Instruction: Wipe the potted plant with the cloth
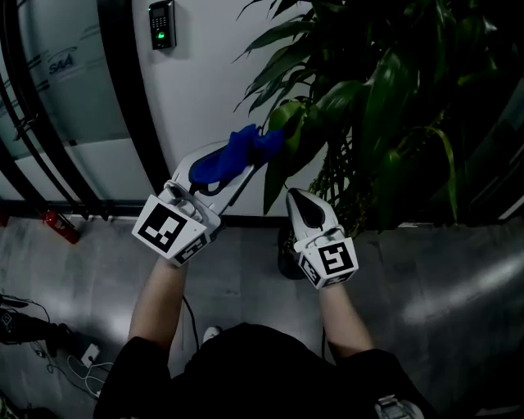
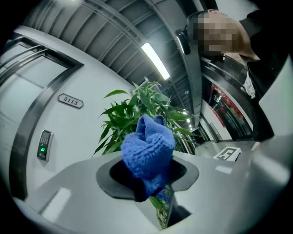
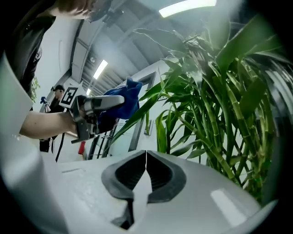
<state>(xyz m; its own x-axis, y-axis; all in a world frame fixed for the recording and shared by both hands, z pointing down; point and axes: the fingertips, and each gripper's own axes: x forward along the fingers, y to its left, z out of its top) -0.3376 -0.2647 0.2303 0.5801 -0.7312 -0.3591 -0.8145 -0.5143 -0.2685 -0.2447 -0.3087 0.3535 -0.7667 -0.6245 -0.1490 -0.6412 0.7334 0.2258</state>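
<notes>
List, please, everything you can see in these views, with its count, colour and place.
potted plant: one, green, upper right by the wall
cloth: one, blue, bunched in the left gripper, at the nearest leaves
access keypad: one, dark with a green light, on the wall, top left
door number plate: one, grey, on the wall above the keypad
fire extinguisher: one, red, on the floor at left
cables: several, dark, floor at bottom left
left gripper: one, white, shut on the cloth
right gripper: one, white, shut and empty, beside the plant
forearms: two, bare, behind the grippers
</notes>
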